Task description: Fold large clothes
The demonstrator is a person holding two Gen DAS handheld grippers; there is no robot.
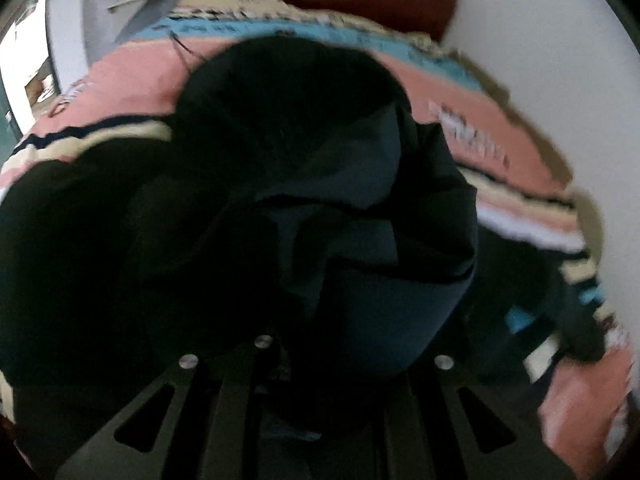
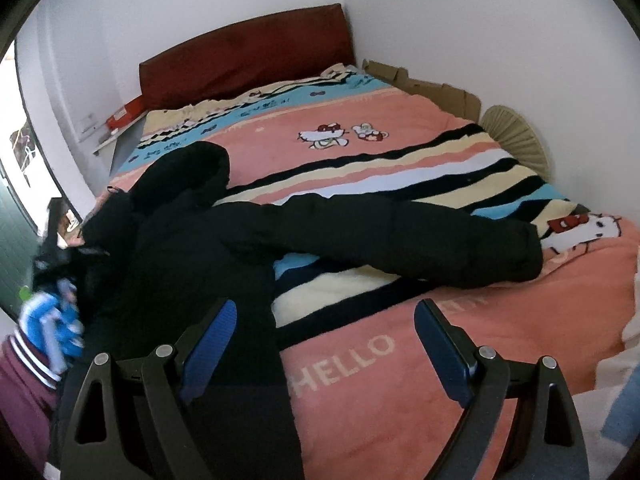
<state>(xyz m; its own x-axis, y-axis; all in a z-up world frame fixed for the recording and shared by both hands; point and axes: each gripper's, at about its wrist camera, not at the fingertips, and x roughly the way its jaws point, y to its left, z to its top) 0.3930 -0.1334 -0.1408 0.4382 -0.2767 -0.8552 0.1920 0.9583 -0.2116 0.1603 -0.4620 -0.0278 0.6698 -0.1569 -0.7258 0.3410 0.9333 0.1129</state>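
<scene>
A large black hooded jacket lies on the pink striped cartoon blanket. Its hood points to the far left and one sleeve stretches out to the right. My right gripper hangs open over the bed's near edge, nothing between its blue pads; its left finger hovers above the jacket's body. In the left wrist view, bunched dark jacket fabric drapes over my left gripper and hides its fingertips; it is shut on that fabric. A blurred, gloved hand is at the jacket's left edge.
A dark red headboard stands against the far wall. Flattened cardboard and a folding fan line the right wall. A red box sits on a ledge at the far left, near a bright doorway.
</scene>
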